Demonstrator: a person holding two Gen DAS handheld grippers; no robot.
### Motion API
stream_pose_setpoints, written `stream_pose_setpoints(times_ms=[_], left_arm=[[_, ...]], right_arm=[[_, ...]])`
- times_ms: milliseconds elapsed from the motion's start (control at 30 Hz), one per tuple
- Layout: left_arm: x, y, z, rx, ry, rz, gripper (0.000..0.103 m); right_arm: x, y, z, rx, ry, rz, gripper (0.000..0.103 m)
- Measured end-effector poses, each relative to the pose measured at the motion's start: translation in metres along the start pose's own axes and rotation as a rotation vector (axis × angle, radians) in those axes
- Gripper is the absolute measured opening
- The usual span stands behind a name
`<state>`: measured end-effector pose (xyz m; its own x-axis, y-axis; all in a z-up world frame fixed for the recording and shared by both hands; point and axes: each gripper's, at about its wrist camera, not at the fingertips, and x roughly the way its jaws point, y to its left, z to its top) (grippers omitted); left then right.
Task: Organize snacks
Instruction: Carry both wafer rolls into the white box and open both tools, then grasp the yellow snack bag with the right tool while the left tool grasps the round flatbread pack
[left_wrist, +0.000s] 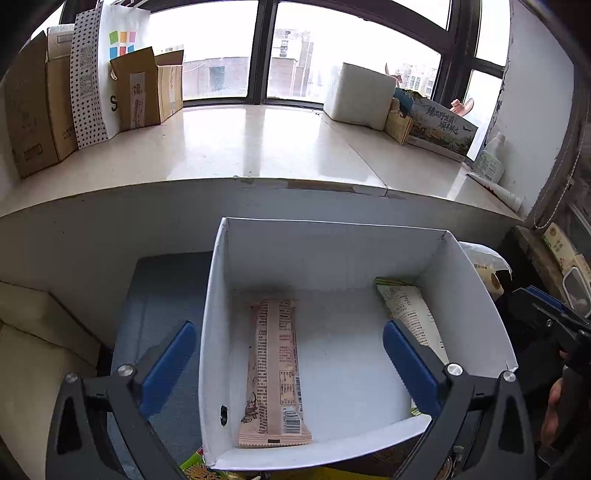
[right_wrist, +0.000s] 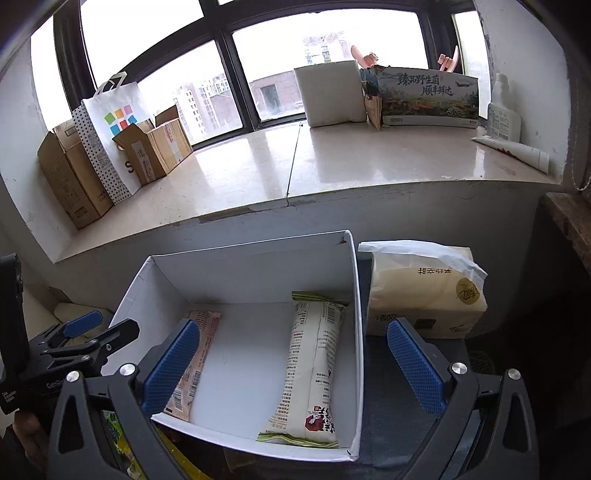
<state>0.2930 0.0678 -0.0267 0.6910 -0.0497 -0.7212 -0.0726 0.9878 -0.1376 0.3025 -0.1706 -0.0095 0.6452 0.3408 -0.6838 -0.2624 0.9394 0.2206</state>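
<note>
A white open box (left_wrist: 214, 295) (right_wrist: 356, 332) stands below the window sill. A pink snack packet (left_wrist: 273, 373) (right_wrist: 192, 365) lies flat in its left half. A cream and green snack packet (right_wrist: 312, 369) (left_wrist: 410, 314) lies along its right wall. My left gripper (left_wrist: 290, 363) hangs open over the box above the pink packet, with nothing between its blue pads. My right gripper (right_wrist: 293, 367) is open too, above the cream packet, gripping nothing. The right gripper shows at the right edge of the left wrist view (left_wrist: 554, 321). The left one shows at the left edge of the right wrist view (right_wrist: 85, 339).
More bright snack packets (left_wrist: 195, 469) (right_wrist: 114, 432) lie in front of the box. A tissue pack (right_wrist: 424, 291) stands right of the box. Cardboard boxes (left_wrist: 147, 88), a white bag (left_wrist: 122, 48), a white block (left_wrist: 360, 96) and a bottle (right_wrist: 504, 110) line the sill.
</note>
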Motion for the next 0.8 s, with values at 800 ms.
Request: stream_pose_setpoints(times_ms=[800], left_arm=[[-0.183, -0.022, -0.209, 0.049, -0.071, -0.097, 0.103]], right_arm=[[-0.152, -0.008, -0.202, -0.042, -0.033, 0.173, 0.103]])
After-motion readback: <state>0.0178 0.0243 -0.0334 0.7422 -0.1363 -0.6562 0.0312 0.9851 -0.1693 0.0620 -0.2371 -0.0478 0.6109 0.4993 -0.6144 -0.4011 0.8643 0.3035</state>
